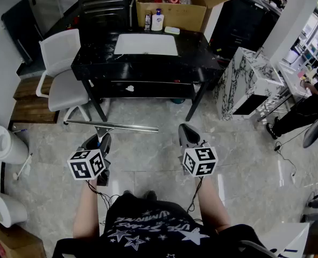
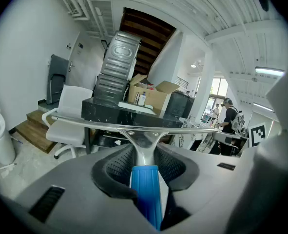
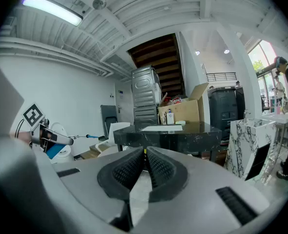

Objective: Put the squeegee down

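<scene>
now left gripper fingers pinch the squeegee handle, right gripper fingers pressed together.

My left gripper and right gripper are grey with black ribbed pads. Each carries a black-and-white marker cube and thin black cables. My black T-shirt has white stars.

1. The squeegee has a bright, polished metal head and neck. Its blue handle looks like finely ribbed, matt plastic or rubber.
2. The left gripper and right gripper have smooth, matt grey plastic shells. Their black pads are rough, with a dotted, rubbery texture.
3. The table is black and glossy, with light reflecting off its top.
4. The floor is pale, veined stone or tile, polished to a sheen.
5. The box is plain brown, matt cardboard.
6. The step is brown wood.
</scene>
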### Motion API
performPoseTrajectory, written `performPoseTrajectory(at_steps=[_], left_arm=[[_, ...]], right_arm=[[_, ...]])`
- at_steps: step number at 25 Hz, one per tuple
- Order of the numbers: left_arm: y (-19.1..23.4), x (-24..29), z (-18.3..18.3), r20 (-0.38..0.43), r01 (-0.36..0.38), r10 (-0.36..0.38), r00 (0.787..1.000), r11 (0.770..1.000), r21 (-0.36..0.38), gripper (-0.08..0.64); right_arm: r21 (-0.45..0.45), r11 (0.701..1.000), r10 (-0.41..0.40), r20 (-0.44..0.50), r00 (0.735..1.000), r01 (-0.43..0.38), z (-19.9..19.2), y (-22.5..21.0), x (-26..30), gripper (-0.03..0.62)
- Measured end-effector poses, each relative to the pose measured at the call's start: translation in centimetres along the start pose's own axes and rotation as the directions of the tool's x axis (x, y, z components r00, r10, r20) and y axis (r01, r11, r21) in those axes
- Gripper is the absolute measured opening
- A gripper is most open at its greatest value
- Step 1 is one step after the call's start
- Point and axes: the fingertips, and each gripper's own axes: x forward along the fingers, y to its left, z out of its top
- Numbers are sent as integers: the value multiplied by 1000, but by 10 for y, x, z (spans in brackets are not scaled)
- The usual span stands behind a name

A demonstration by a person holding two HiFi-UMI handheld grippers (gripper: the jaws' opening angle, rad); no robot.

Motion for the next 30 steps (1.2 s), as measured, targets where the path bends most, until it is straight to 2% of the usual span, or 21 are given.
performPoseTrajectory(at_steps=[19, 30], left_arm=[[-11, -13, -11, 28, -18, 19, 999, 1000, -14, 149], [17, 7, 1, 25, -32, 33, 999, 999, -39, 149]], right_arm=[[-8, 1000, 25, 2, 1000, -25, -15, -1, -17, 51], [14, 999, 48, 0, 999, -48, -14, 3, 25, 51]])
